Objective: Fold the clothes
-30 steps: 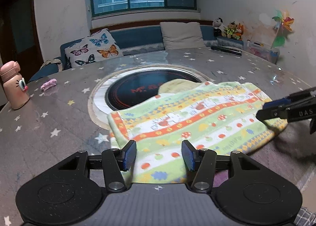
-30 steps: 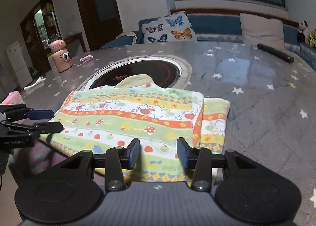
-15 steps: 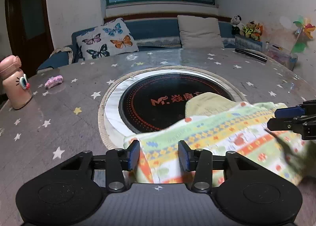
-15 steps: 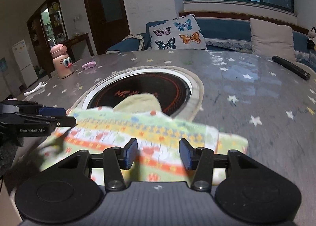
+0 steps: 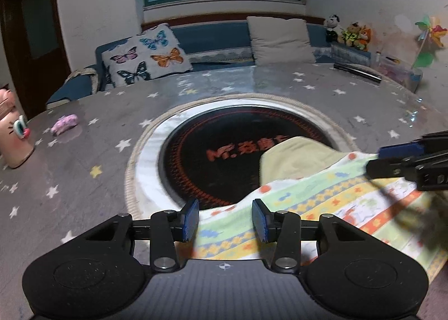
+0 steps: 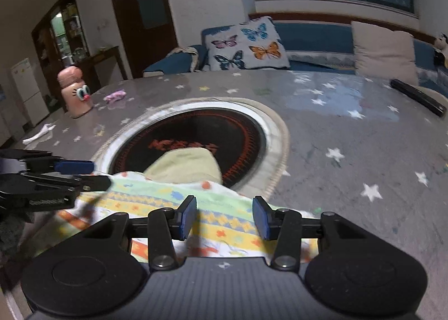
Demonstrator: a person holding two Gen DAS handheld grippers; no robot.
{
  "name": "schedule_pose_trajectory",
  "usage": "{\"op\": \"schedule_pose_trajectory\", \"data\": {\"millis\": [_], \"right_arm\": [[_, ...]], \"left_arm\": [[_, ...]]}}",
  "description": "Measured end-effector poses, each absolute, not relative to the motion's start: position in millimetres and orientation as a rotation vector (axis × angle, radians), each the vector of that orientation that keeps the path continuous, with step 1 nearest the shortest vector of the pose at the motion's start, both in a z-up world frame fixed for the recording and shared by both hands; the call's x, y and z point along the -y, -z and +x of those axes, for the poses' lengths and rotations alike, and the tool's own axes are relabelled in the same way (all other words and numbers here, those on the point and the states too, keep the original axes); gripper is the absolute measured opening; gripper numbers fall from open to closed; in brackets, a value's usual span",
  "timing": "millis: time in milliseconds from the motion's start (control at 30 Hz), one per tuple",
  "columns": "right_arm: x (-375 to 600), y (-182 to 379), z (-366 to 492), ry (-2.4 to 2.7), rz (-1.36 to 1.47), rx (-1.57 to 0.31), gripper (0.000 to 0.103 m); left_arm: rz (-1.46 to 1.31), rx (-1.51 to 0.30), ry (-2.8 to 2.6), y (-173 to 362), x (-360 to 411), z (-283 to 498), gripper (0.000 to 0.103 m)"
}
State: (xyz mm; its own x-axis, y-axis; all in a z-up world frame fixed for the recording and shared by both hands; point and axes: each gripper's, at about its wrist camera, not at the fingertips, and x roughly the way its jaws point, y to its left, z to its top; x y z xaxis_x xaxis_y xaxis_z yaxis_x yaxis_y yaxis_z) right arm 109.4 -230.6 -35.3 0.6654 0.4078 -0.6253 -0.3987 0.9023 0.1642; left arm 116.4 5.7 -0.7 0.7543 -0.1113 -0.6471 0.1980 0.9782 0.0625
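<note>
The table (image 5: 84,180) carries everything, and I place things by the round black hob (image 5: 224,157) sunk into its middle. The garment (image 5: 322,208), a striped and patterned piece, lies on the near side of the hob, its far edge lapping over the hob's rim, with a plain yellow flap (image 6: 184,166) reaching onto the black disc. It already looks folded at least once: I see layers stacked at the edges, and the yellow flap seems to be the inside turned out. I judge the folding well begun but not finished, since the edges are ragged, the flap sticks out and the bundle is not yet squared. Motion blur hides the finer creases.

My left gripper (image 5: 225,218) stands over the garment's near left corner, jaws apart, cloth showing in the gap but neither pad pressing on it. My right gripper (image 6: 224,216) is over the near right edge, likewise parted, with cloth under the gap and no pinch that I can see. So nothing is held now. What is left, I think, is another fold and tidying.
</note>
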Motion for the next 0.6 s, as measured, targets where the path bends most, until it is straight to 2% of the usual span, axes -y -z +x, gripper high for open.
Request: {"op": "schedule_pose_trajectory", "data": {"millis": [133,333,400,600], "right_arm": [[218.5,39.6,114.6,-0.463,-0.009,-0.720,0.052],[214.8,40.1,110.1,-0.445,-0.034,-0.716,0.061],[214.2,36.2,105.1,-0.452,-0.040,-0.703,0.074],[199.8,32.1,81.3,-0.502,-0.112,-0.661,0.087]], "left_arm": [[0.150,-0.717,0.161,6.9,0.0,122.1,0.047],[0.162,-0.714,0.148,7.5,-1.9,118.6,0.058],[0.155,-0.707,0.148,6.3,-3.2,114.7,0.064],[0.133,-0.677,0.135,1.1,-9.0,100.5,0.084]]}}
